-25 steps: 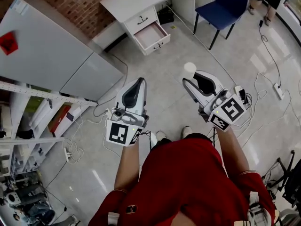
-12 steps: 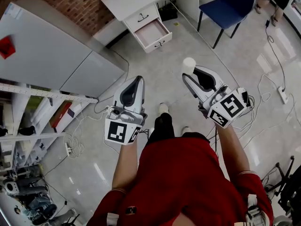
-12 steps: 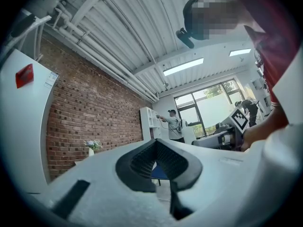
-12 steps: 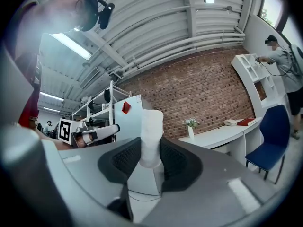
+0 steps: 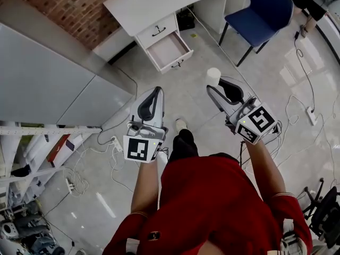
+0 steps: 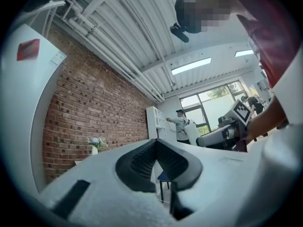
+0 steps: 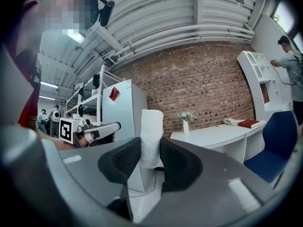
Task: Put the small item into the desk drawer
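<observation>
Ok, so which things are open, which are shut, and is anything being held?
Lower drawer: pulled open, looks empty.
Upper drawer: shut.
White item: held between the jaws of the right gripper, not in the drawer yet.
Right gripper: shut on the white item.
Left gripper: shut, holding nothing.
Blue chair: standing up, nobody on it.

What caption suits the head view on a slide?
Person holds a white roll in the right gripper, facing a desk with an open drawer; left gripper shut, empty.
</observation>
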The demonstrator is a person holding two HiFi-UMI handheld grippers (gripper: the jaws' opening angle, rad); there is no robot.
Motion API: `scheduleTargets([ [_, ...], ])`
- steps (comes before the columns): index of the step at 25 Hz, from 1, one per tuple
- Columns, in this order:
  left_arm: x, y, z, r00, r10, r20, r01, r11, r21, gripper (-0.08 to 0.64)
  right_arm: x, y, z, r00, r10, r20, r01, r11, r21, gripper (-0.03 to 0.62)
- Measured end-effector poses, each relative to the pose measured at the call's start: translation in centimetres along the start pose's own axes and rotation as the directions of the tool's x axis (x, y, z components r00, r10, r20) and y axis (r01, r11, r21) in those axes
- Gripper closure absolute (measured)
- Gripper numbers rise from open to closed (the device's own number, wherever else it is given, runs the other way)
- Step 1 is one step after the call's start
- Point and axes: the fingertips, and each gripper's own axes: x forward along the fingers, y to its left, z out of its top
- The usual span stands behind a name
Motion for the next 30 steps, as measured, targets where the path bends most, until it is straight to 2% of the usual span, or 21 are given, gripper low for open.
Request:
scheduleTargets([
  [6,4.9,9.9,-3.3,1.000,-0.004,-0.012,0.004,1.000,-0.015,0.554,10.6,-5.1,-0.8,0.997,-0.040,-0.067,0.040,0.999,0.001,0.454],
  [10,7.7,14.7,-4.6,1.000,-0.004,-0.006,0.004,0.999,-0.037,0.554,16.3,-7.4,-1.7,0.994,-0.058,-0.097,0.060,0.998,0.014,0.454],
  [19,11.8,20.3,-9.0,0.999,0.023,-0.024,-0.025,0.998,-0.064,0.554,23.4,-12.5,-5.2,0.979,-0.095,-0.182,0.097,0.995,0.003,0.454],
  [26,15.2,23.2,-14.1,0.994,0.048,-0.094,-0.054,0.997,-0.057,0.554,27.8,-17.0,-8.5,0.965,-0.072,-0.251,0.075,0.997,0.002,0.454],
  [30,18.2,25.0,-16.4,0.989,0.090,-0.121,-0.099,0.993,-0.072,0.554,30.6,-20.2,-10.9,0.956,-0.055,-0.288,0.064,0.998,0.020,0.454],
])
